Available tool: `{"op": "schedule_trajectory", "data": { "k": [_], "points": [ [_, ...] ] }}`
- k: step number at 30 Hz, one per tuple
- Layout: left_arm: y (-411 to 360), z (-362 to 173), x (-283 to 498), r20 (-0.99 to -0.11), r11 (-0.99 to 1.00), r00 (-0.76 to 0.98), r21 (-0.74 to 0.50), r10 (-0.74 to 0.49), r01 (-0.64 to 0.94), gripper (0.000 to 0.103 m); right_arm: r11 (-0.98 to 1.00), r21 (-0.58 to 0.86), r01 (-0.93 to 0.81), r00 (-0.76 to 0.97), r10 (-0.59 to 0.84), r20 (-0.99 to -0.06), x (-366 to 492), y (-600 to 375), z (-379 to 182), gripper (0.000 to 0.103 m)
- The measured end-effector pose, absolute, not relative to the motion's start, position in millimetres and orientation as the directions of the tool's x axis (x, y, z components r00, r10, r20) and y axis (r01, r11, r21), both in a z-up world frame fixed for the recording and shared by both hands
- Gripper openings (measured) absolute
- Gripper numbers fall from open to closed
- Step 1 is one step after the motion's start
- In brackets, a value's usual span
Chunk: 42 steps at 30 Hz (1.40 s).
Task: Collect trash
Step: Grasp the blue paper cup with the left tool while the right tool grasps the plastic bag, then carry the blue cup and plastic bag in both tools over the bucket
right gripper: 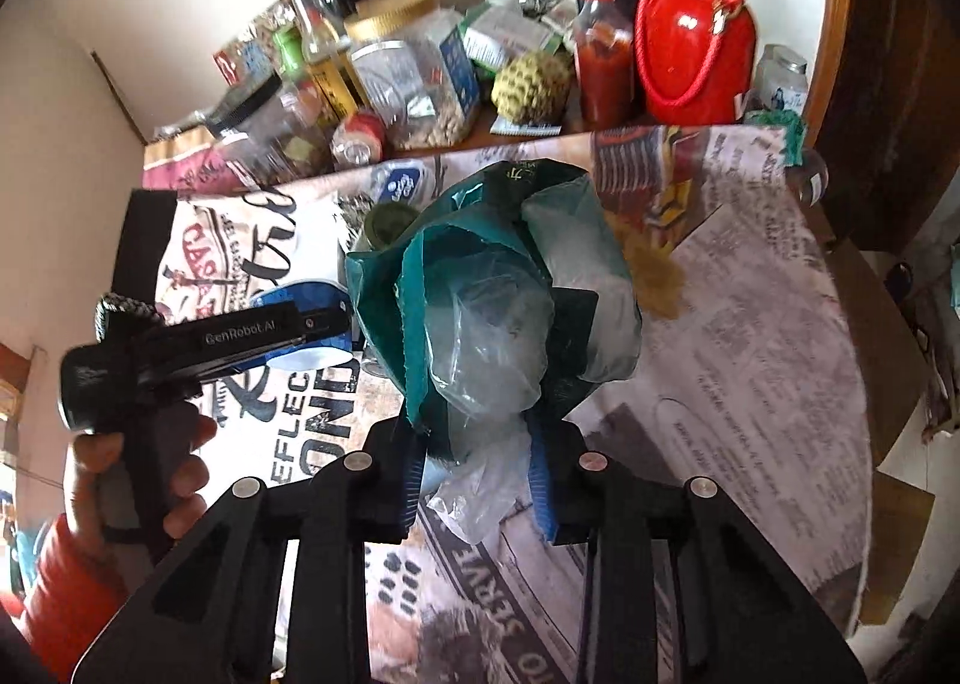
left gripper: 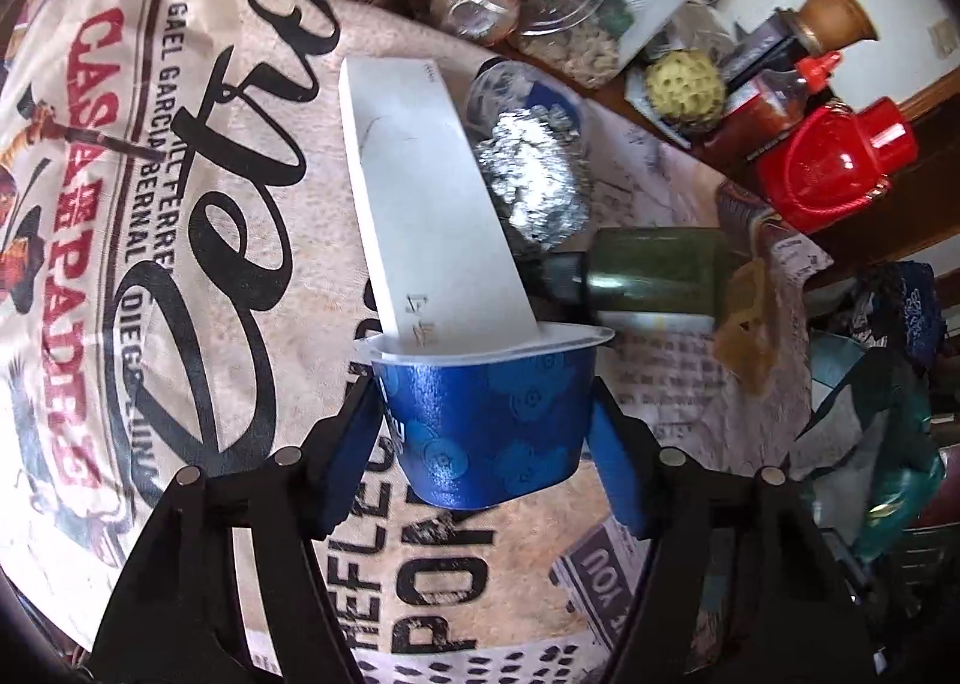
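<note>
Nearest in the left wrist view, the left claw (left gripper: 487,432) is part-way open with a blue plastic cup (left gripper: 486,426) between its blue pads, which press the cup's two sides. The cup has a glossy blue wall with round printed motifs and a white rim, and it sits low over the printed cloth of the tabletop (left gripper: 180,240). A flat white strip of card (left gripper: 420,204) stands in the cup and leans away to the far left. Just beyond the cup, to the right, lies a crumpled ball of foil (left gripper: 534,174), and right of that a dark green bottle (left gripper: 648,276) lies on its side.

In the right wrist view, the right claw (right gripper: 474,474) is narrow, its pads pinched on the neck of a green plastic bag (right gripper: 498,288) with clear film bunched in it. The bag bulges above the claw, its mouth gathered and its body over the tabletop. To the left a hand (right gripper: 138,480) in a red sleeve grips the other tool's handle. At the far edge stand jars, a sauce bottle (right gripper: 600,66) and a red flask (right gripper: 696,42).
</note>
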<state>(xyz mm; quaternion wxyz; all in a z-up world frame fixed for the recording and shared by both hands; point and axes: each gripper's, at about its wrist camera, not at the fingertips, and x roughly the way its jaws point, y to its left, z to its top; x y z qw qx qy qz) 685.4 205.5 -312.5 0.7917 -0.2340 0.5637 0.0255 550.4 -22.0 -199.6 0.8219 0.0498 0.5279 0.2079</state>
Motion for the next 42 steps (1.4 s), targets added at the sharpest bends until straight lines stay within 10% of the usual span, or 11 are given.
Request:
{"op": "schedule_trajectory", "data": {
  "k": [25,42],
  "points": [
    [82,-122,517,-0.712,0.925,0.702,-0.254,0.021,-0.284,0.066,0.818,0.243,-0.521,0.539,0.536,-0.649,479,-134,-79,0.026],
    [76,-55,374,-0.580,0.960,0.814,-0.247,-0.033,-0.136,0.065,0.854,0.230,-0.467,0.658,0.510,-0.555,356,-137,-37,0.026]
  ]
}}
